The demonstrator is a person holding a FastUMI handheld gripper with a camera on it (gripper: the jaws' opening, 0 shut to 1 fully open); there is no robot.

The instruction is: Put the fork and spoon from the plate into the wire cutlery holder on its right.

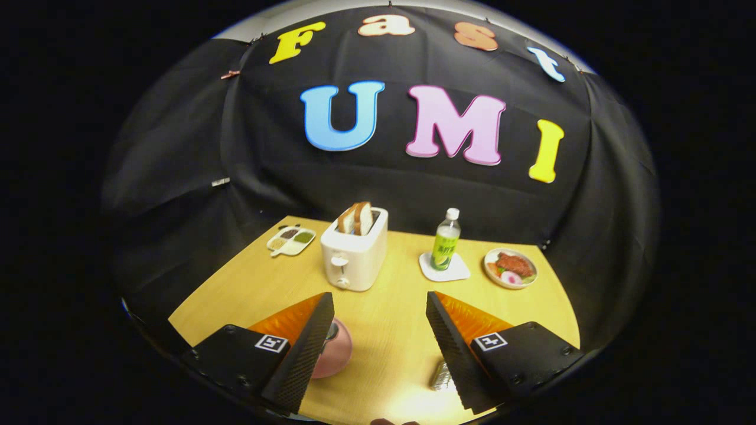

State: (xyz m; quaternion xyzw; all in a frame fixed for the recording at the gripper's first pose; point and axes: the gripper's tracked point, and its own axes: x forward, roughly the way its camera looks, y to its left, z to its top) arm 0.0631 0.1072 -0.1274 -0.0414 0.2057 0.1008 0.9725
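The gripper hangs level above the wooden table, fingers spread wide with nothing between them. The pink plate peeks from behind the left finger at about eight o'clock; the wire cutlery holder sits against the right finger at five. A toaster with bread stands ahead at twelve, a bottle at one.

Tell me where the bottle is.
The bottle stands upright on a white coaster, beyond the open jaws, between the toaster and a food plate.
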